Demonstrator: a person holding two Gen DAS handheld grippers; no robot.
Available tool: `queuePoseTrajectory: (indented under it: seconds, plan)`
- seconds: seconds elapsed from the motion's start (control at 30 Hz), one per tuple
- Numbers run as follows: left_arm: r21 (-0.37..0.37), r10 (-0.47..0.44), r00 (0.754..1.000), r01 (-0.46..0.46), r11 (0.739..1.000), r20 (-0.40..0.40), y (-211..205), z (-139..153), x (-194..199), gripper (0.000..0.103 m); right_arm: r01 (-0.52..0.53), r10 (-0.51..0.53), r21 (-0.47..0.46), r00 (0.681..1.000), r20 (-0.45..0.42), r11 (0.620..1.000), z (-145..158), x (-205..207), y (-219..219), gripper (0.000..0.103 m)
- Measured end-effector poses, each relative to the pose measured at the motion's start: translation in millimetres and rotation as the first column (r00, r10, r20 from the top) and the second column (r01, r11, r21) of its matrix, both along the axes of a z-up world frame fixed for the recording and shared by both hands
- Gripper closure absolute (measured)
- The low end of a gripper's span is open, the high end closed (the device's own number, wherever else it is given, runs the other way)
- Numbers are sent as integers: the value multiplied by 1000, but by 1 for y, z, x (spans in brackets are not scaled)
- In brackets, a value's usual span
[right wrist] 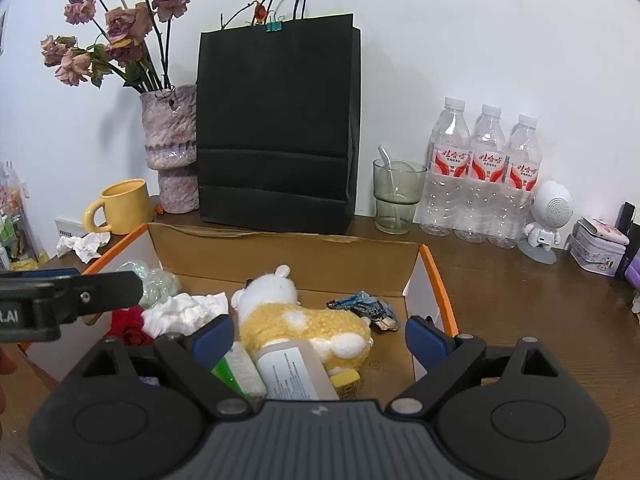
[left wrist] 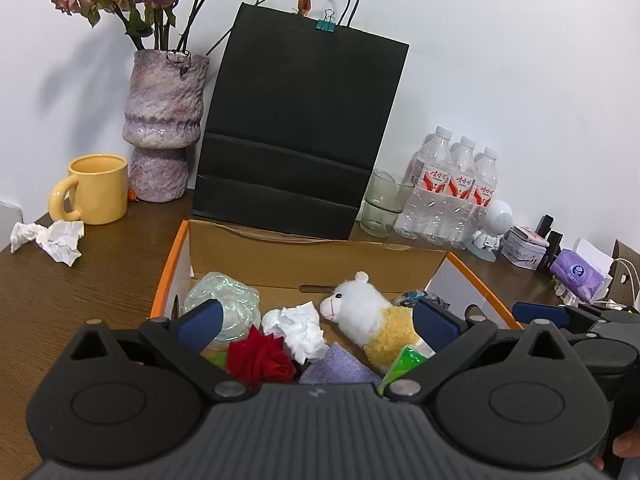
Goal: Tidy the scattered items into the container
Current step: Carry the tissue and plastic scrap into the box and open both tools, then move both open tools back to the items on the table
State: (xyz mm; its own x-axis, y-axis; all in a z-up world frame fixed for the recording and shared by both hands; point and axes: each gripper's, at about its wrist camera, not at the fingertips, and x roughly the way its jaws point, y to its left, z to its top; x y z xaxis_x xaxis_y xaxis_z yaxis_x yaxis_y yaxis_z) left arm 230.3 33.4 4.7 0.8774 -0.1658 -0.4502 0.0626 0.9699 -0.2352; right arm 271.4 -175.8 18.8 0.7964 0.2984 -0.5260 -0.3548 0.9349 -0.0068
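Both grippers empty over the box; one crumpled tissue left out on the worktop, far left.

Nearest us, our left gripper [left wrist: 318,322] and right gripper [right wrist: 318,336] hang with jaws wide apart, holding nothing, above the orange-rimmed cardboard box [left wrist: 170,264] that holds the white-and-yellow plush alpaca [left wrist: 370,312]. Beyond the box's left rim, well apart from both, lies the crumpled white tissue [left wrist: 50,240] just beside the yellow ceramic mug [left wrist: 98,188]. We judge our left gripper nearer; bare brown wooden worktop [left wrist: 80,292] gives open room to approach, with the mug and worktop edge close by.
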Motion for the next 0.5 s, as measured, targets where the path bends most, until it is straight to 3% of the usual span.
queuePoseTrajectory:
  seconds: [0.2, 0.4, 0.5]
  plan:
    - [38, 14, 1000, -15, 999, 26, -3, 10, -19, 0, 12, -12, 5, 1000, 9, 1000, 10, -19, -5, 11]
    - [5, -7, 1000, 7, 1000, 20, -1, 17, -54, 0, 6, -7, 26, 999, 40, 1000, 17, -58, -12, 10]
    - [38, -17, 999, 16, 999, 28, -2, 16, -74, 0, 4, -5, 17, 999, 48, 1000, 15, -79, -13, 10]
